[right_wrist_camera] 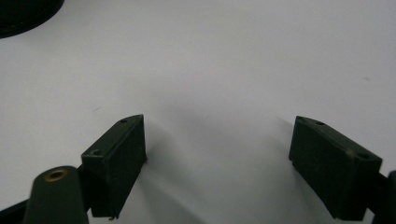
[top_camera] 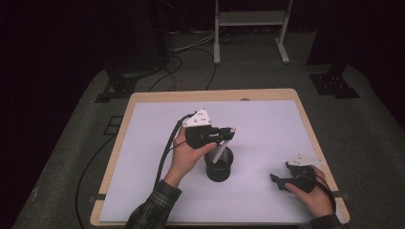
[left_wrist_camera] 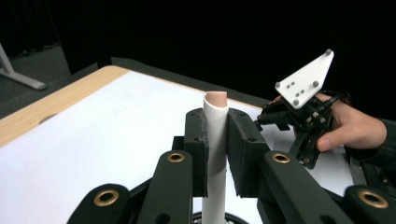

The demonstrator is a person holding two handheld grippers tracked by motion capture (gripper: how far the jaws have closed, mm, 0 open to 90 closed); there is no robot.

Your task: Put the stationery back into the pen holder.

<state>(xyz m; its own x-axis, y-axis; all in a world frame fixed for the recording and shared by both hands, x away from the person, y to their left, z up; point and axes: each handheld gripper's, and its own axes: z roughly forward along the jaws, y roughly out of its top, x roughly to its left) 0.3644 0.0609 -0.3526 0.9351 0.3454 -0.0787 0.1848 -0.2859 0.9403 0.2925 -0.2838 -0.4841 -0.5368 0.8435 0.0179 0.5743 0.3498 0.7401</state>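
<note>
in the high view we see a wooden table point(top_camera: 119, 157) with a smooth white sheet point(top_camera: 267, 129) over most of its top. near the middle stands a round black cup point(top_camera: 219, 165) with an open mouth and a dark inside. the left gripper point(top_camera: 230, 131) is above the cup and a little behind it, and it is closed on a white marker point(top_camera: 220, 151), a thin straight stick. the marker is tilted, with its lower end inside the mouth of the cup and its pinkish top end near the jaws. the right gripper point(top_camera: 278, 182) is well apart from the cup, low over the sheet near the right edge of the table, with a white three-cornered plate on top.

in the left gripper view, we look along the left gripper point(left_wrist_camera: 216, 149). its matte black jaws have flat, slightly rough pads and brass-coloured rivets on the arms. the pads press on both sides of the white marker point(left_wrist_camera: 215, 154), which is a smooth round tube with a pale pink flat cap. at the bottom edge we see a small part of the cup rim. farther off, a hand holds the right gripper point(left_wrist_camera: 268, 119) above the sheet.

in the right gripper view, the right gripper point(right_wrist_camera: 217, 163) stands wide open, with nothing between its two black block-shaped pads. under them lies the plain white sheet point(right_wrist_camera: 224, 65), and a curved black part, probably the cup point(right_wrist_camera: 23, 14), is in the top left corner.
</note>
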